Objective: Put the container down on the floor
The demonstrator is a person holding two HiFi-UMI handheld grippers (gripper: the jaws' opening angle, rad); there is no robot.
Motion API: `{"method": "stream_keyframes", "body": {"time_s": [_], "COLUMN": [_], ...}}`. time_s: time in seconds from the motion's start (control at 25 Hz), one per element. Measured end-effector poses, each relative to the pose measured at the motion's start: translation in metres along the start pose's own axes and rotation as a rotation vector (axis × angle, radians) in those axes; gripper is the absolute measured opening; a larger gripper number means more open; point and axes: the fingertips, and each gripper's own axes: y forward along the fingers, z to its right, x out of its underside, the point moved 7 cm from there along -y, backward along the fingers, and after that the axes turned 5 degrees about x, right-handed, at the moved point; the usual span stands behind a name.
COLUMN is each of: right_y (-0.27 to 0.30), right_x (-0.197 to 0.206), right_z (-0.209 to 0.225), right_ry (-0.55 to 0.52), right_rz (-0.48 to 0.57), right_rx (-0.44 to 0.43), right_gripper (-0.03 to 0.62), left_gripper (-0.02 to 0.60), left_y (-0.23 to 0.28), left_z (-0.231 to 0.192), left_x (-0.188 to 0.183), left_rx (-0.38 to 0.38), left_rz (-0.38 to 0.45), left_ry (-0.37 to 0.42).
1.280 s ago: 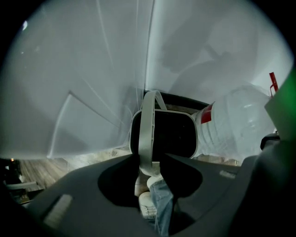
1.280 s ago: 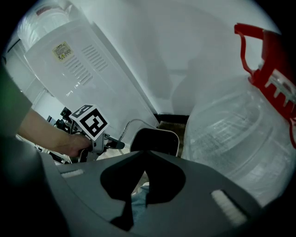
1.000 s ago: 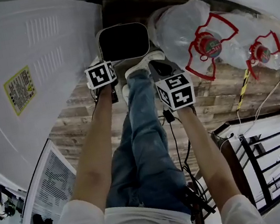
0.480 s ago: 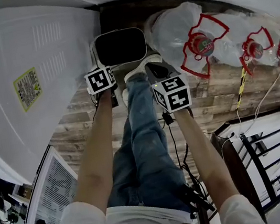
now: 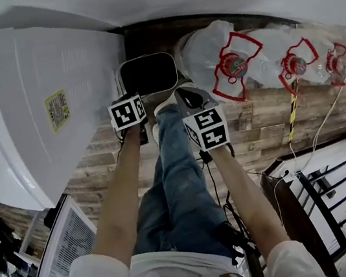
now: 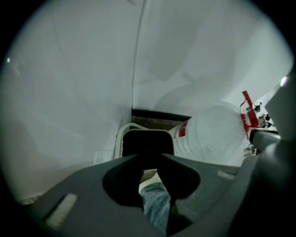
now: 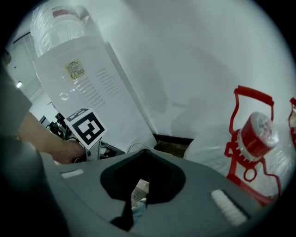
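Wood-plank floor (image 5: 268, 118) runs up to a white wall, and your water dispenser (image 5: 43, 110) stands against it. The container (image 5: 148, 76) sits just beside the dispenser, upright and open-topped, wedged between it and the bagged water jugs (image 5: 212, 55). It looks to be resting on the floor, so I judge the set-down done. Your left gripper (image 6: 151, 169) hangs near the dispenser, short of the container and apart from it, jaws pinched together on nothing — only your jeans and shoe show through the slit. Your right gripper (image 7: 142, 178), farther from the dispenser, is likewise clenched and empty. Next calls only for drawing both grippers back without nudging the container.
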Motion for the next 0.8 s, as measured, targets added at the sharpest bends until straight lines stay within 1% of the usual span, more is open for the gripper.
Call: {"method": "stream_keyframes", "body": {"time_s": [0.08,0.16,0.28,0.44,0.52,0.64,0.8], "right_y": [-0.009,-0.019,-0.036,-0.063,-0.078,-0.105,-0.139], "right_x": [-0.008,-0.015,-0.028,-0.045,-0.053,-0.066,-0.086], "right_z": [-0.003,-0.006,-0.01,-0.013,-0.016,-0.022,-0.03], "right_ry": [-0.01,-0.022,-0.036,-0.041,-0.051,-0.052,-0.076], "right_rz": [0.01,0.009,0.015,0.043,0.056,0.084,0.144], "right_rx": [0.011,0.027,0.052,0.073,0.082,0.094,0.106], "right_gripper": [0.031,0.031,0.031,0.031,0.031,0.031,0.031], "left_gripper": [0.085,0.055,0.002,0.002,0.002,0.001,0.0], "left_y": [-0.015,-0.034,-0.063,-0.101,-0.12,-0.155,-0.208], "left_z": [0.019,0.036,0.054,0.078,0.086,0.096,0.11], "left_x": [-0.009,-0.02,-0.034,-0.046,-0.049,-0.05,-0.056], "left_rx": [0.048,0.073,0.095,0.132,0.152,0.197,0.25], "left_rz": [0.033,0.072,0.13,0.186,0.214,0.267,0.392], "left_ry": [0.059,0.109,0.138,0.218,0.227,0.213,0.233]}}
